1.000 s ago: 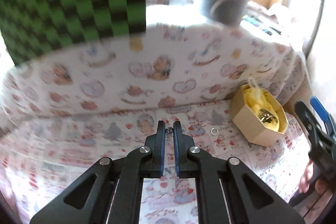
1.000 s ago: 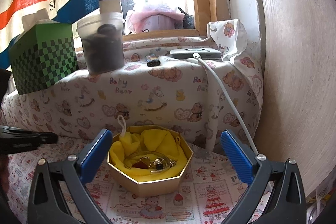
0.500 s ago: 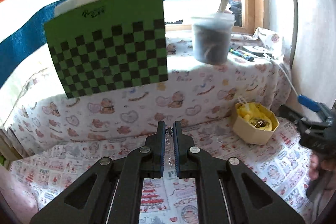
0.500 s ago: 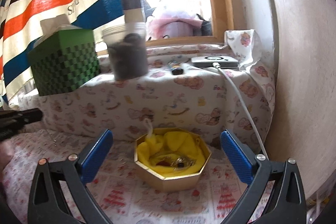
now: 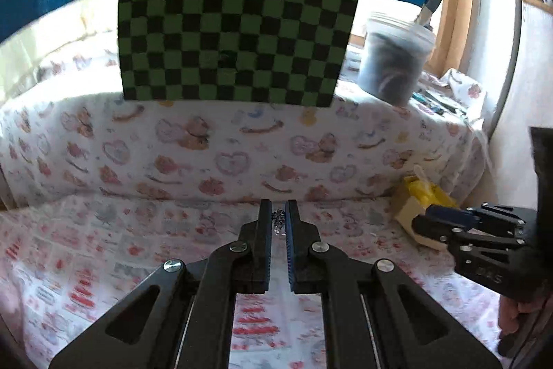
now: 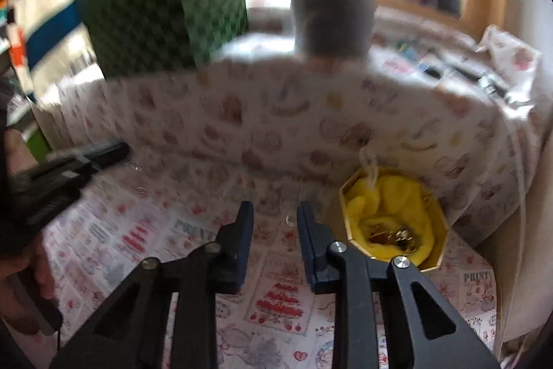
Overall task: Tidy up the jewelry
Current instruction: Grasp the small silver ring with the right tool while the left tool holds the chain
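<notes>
Not much can actually be read here. "PRINT" is printed in block letters on the patterned cloth (image 6: 193,227) just ahead of the right gripper's fingers, and the same word is seen again on the cloth's far right edge. A dark scribbled logo is printed at the top of the green checkered box (image 5: 238,23), but it's too blurred to be made out.

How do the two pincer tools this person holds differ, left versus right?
The left gripper is shut; the right gripper shows a gap, its jaws having just been closing. The left gripper pinches a small silvery piece at its tips; the right gripper holds nothing, a small ring showing on the cloth through its gap. Both are black and two-fingered.
</notes>
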Motion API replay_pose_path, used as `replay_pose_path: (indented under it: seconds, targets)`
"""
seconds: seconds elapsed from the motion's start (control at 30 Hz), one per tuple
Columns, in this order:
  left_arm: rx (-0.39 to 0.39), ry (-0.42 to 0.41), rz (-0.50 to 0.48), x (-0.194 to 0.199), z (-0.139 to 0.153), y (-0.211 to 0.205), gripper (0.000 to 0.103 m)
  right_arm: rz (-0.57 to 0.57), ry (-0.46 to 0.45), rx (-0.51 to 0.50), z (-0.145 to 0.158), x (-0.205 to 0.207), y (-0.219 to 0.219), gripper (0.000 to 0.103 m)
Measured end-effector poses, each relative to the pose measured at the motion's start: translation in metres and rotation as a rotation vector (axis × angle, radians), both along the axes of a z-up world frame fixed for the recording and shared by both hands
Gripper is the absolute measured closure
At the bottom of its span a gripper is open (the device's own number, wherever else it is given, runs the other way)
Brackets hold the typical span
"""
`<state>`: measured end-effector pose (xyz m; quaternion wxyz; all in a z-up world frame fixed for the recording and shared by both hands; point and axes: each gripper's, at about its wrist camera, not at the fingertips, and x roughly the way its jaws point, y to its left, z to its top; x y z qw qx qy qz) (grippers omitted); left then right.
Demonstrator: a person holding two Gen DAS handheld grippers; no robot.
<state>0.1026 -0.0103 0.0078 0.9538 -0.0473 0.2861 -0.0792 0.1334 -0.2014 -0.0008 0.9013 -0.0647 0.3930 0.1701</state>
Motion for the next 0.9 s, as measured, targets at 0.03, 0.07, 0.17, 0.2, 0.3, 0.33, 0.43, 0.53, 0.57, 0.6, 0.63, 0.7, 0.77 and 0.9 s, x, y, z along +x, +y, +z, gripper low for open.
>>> replay_pose_path:
  seconds: [0.03,0.07,0.17,0.2,0.3,0.33,0.43,0.53,0.57,0.6,0.63,0.7,0.77,0.9]
  targets:
    - [0.011,-0.007,0.009,-0.001,0.000,0.001,0.097,-0.004,0.033,-0.019,-0.004,0.008,0.005,0.080]
    - [0.008,-0.008,0.013,-0.001,0.000,0.004,0.097,-0.014,0.067,-0.042,-0.009,0.016,0.008,0.080]
    - [-0.022,-0.003,0.031,0.000,0.001,0.015,0.097,-0.049,0.134,-0.116,-0.020,0.036,0.019,0.082]
    - [-0.019,-0.006,0.042,0.001,0.001,0.018,0.097,-0.056,0.149,-0.141,-0.024,0.041,0.023,0.084]
    - [0.010,-0.017,0.081,0.001,0.000,0.026,0.097,-0.085,0.187,-0.196,-0.034,0.055,0.030,0.085]
    - [0.012,-0.016,0.089,0.002,-0.001,0.028,0.097,-0.094,0.191,-0.213,-0.037,0.057,0.032,0.085]
    - [0.003,-0.010,0.099,0.004,-0.002,0.034,0.097,-0.088,0.188,-0.244,-0.044,0.061,0.037,0.088]
    - [0.004,-0.011,0.100,0.004,-0.002,0.035,0.097,-0.096,0.192,-0.268,-0.051,0.065,0.038,0.089]
    - [0.008,-0.013,0.099,0.004,-0.002,0.034,0.097,-0.094,0.189,-0.269,-0.053,0.066,0.038,0.089]
    - [0.012,-0.015,0.099,0.003,-0.002,0.034,0.097,-0.091,0.194,-0.267,-0.054,0.067,0.038,0.089]
    - [0.014,-0.016,0.099,0.003,-0.002,0.033,0.097,-0.092,0.199,-0.266,-0.056,0.069,0.040,0.089]
    - [0.013,-0.014,0.098,0.003,-0.002,0.033,0.097,-0.098,0.202,-0.269,-0.058,0.073,0.040,0.089]
    - [0.012,-0.011,0.097,0.004,-0.003,0.033,0.097,-0.096,0.209,-0.279,-0.062,0.079,0.038,0.089]
    - [0.010,-0.007,0.099,0.004,-0.003,0.035,0.097,-0.096,0.209,-0.277,-0.064,0.081,0.039,0.089]
